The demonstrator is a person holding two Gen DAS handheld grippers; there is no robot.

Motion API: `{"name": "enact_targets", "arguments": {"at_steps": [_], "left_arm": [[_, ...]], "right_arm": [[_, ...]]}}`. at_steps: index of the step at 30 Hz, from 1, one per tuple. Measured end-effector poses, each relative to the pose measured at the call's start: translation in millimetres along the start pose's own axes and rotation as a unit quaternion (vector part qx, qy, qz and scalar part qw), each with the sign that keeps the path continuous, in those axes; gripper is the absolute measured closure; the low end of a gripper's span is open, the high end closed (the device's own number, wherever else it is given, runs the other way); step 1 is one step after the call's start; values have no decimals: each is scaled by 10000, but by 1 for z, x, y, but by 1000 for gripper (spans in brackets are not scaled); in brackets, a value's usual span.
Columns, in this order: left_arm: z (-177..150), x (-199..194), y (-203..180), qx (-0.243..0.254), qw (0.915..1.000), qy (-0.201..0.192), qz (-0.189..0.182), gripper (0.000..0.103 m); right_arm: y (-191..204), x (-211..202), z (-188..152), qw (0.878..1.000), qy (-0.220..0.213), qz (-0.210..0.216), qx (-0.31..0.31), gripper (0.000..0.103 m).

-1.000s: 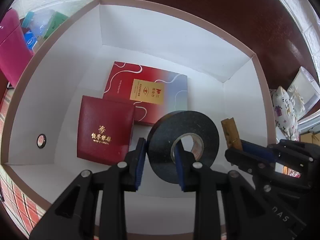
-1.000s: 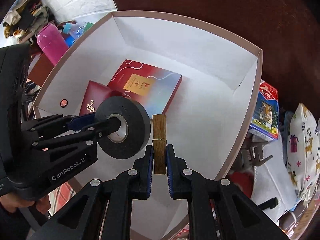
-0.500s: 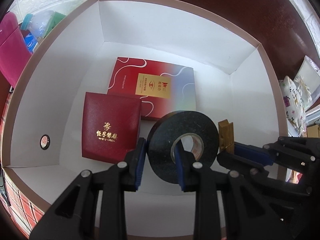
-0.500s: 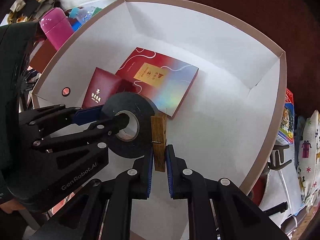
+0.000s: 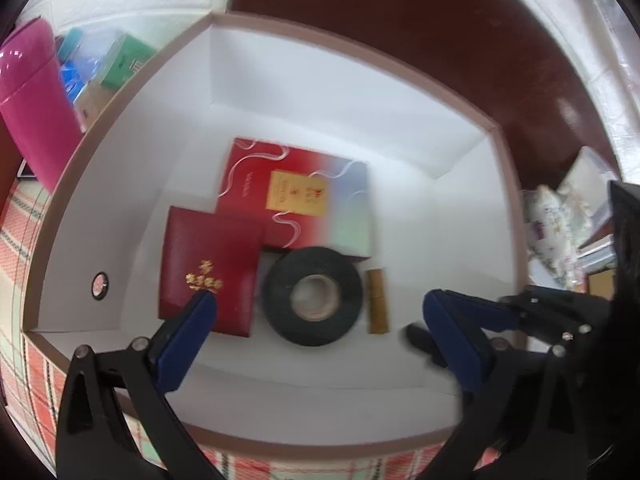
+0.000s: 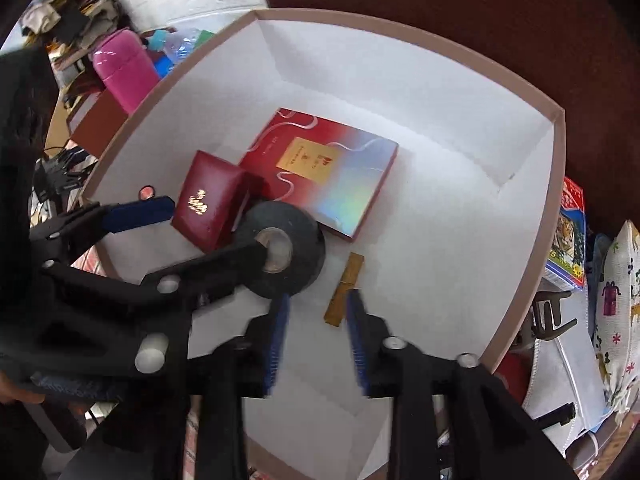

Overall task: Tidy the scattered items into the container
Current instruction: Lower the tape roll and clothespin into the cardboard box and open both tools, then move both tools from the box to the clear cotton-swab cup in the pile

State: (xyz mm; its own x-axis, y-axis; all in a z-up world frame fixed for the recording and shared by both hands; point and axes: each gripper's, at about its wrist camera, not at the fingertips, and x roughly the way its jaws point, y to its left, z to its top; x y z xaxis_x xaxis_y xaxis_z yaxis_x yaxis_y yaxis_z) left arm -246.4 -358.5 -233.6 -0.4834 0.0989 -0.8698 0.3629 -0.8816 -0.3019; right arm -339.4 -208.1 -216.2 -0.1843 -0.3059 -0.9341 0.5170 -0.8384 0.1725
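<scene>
Gold lettering, too blurred to read, marks the small red box (image 5: 208, 272).

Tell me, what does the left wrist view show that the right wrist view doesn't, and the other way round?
Only the left wrist view shows the red checked cloth under the box and a green carton beyond its wall.

Only the right wrist view shows a tiger-print packet and a white face mask outside the box.

Both show the white box, the black tape roll, the wooden clothespin, two red boxes, a pink bottle, and both hand-held grippers opening with nothing gripped.
</scene>
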Motion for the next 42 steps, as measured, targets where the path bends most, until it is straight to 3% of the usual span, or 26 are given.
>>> {"name": "enact_targets", "arguments": {"at_steps": [1,3,6,12,26,31,36,42], "left_arm": [[-1,-1,-2,5,10000,-3,-31,0],[-2,-1,-5,45,10000,-22,-6,0],[-6,-12,-8,91,9999,-121,21,0],[-16,-26,-9,-104,9993,-149,-327,0],[-40,-62,-62,-42,9982,-306,-523,0],[-52,-77,-107,90,9966,-556,-602,0],[-60,-77,-161,255,9949,-726,-651,0],[-46,-58,-238,641,9920,-888,-623,0]], "right_arm": [[4,-1,0,10000,-58,33,-31,39],[10,-7,-2,9998,-164,-40,-81,22],[9,-9,-7,9998,-181,6,19,21],[-3,-13,-17,9987,-203,131,459,14],[-16,-74,-62,9941,-929,90,558,4],[-54,-114,-101,9888,-1263,161,777,1],[-117,-149,-137,9865,-1389,24,863,1],[-204,-194,-143,9800,-1776,-394,802,1]]}}
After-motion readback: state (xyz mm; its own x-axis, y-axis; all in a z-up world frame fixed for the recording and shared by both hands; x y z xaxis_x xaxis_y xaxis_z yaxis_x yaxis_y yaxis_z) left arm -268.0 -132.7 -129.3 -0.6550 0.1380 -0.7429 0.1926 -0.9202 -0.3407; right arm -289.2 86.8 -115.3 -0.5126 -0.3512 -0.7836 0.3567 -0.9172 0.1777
